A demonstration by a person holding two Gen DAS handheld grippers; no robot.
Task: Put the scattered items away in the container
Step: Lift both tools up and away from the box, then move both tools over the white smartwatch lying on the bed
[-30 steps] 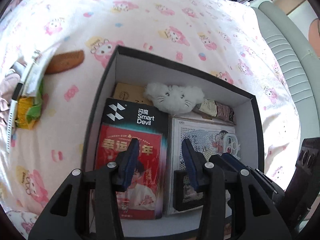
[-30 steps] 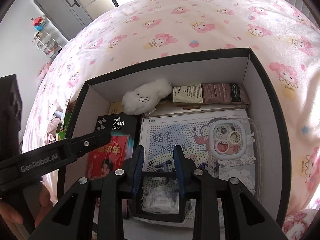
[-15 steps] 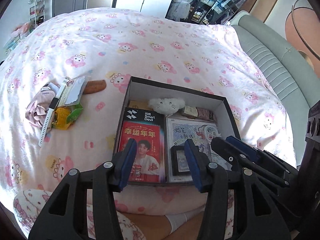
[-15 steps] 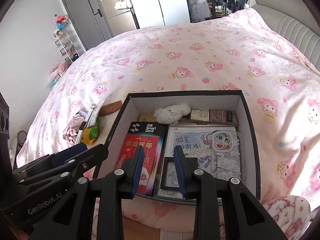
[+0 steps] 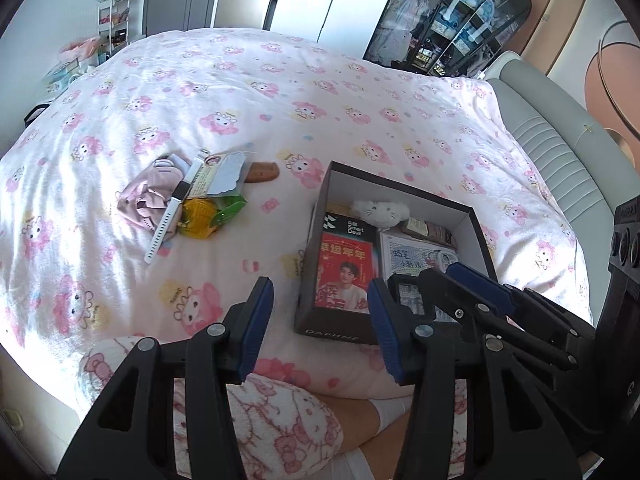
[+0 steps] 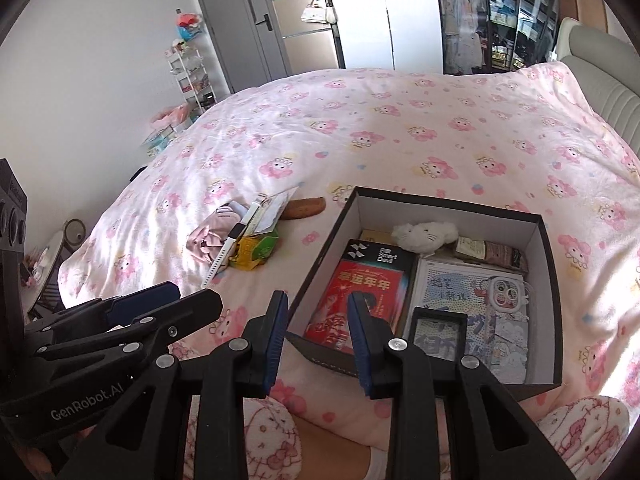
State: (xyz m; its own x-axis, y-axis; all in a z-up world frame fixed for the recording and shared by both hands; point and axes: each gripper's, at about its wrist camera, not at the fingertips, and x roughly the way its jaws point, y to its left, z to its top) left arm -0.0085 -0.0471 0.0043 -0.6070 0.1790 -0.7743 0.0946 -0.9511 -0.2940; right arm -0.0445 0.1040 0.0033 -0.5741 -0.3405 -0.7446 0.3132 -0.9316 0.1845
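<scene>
A bedroom with a grey door, white wardrobes and dark display shelves surrounds a wide bed (image 5: 224, 92) covered in a pink cartoon-print blanket, and all the work happens on that bed. The container, a dark box (image 6: 546, 280) with a white inside, sits near the front edge of the bed and is already well filled: a red-and-black phone-accessory pack (image 6: 366, 284), a printed card (image 6: 460, 292) with a clear phone case (image 6: 506, 292) on top, a small black frame (image 6: 439, 332), a white plush toy (image 6: 424, 234) and a brownish packet (image 6: 492, 254) along the far wall. The tidying looks more than half done. What remains lies in one small heap to the left of the box, well apart from it: a bundle of pink cloth (image 5: 142, 200), a white watch strap (image 5: 166, 220), a yellow-and-green snack packet (image 5: 208, 216), a paper tag or card (image 5: 218, 172) and a brown comb (image 5: 262, 174) just beside them. The left gripper (image 5: 320, 322) hangs above the front edge of the bed with its jaws spread and nothing between them. The right gripper (image 6: 316, 344) hovers over the near left corner of the box, its jaws parted by a narrower gap and likewise empty. The next pickup probably comes from the heap, most likely with the left gripper, which is the nearer one
</scene>
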